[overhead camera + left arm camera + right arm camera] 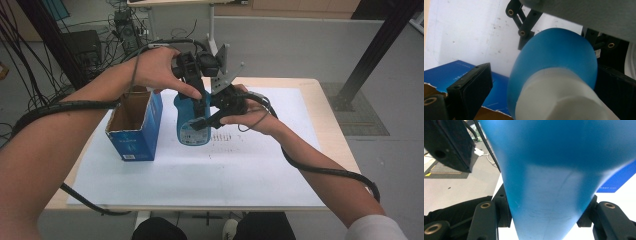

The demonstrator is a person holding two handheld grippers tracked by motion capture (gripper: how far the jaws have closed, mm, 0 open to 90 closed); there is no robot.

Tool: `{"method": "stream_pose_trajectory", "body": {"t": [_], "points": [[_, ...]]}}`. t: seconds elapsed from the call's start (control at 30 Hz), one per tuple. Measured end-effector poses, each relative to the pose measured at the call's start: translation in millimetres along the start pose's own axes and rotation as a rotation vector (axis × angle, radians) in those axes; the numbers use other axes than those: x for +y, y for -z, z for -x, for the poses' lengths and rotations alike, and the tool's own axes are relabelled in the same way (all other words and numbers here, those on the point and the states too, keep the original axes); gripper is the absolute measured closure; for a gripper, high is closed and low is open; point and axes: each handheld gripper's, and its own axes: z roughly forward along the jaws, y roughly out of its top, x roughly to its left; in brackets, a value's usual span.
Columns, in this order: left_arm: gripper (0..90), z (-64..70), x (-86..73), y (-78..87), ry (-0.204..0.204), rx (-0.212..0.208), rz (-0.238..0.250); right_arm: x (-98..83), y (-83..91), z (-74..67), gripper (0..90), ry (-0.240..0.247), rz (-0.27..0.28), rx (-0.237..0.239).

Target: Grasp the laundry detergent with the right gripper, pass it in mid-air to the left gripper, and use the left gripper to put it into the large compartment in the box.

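Observation:
A blue plastic bottle [194, 127] with a white cap [559, 97] stands upright on the white paper [225, 170]. My right gripper [212, 119] comes in from the right and is shut on the bottle's body [554, 170], one jaw on each side. My left gripper [200, 100] points down over the bottle's top. Its jaws straddle the cap. In the left gripper view the left pad [471, 85] stands clear of the cap, so this gripper [544, 75] is open. The right gripper's linkage [524, 25] shows beyond the bottle [554, 57].
An open blue cardboard box [135, 125] stands just left of the bottle, its torn flap edge near my left jaw [449, 75]. The paper covers most of the wooden table [320, 100]. Cables trail from both grippers across the forearms; more cables and black frame posts stand beyond the table.

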Motion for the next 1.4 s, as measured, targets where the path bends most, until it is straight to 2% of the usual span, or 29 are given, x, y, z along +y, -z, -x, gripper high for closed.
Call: {"method": "stream_pose_trajectory", "body": {"t": [0.1,0.13,0.27,1.4], "points": [[5.0,0.0,0.1,0.6,0.003,-0.001,0.002,-0.5,0.4,0.3,44.2,0.003,0.001,-0.002],[5.0,0.0,0.1,0.7,0.003,0.0,0.002,-0.6,1.7,-1.3,44.2,-0.021,-0.014,-0.009],[5.0,0.1,0.6,-0.6,0.006,0.001,-0.001,-0.3,1.2,-0.4,44.2,-0.003,0.001,-0.001],[5.2,0.8,2.6,2.3,-0.004,0.001,-0.002,3.7,2.0,-2.4,44.1,-0.011,-0.002,-0.008]]}}
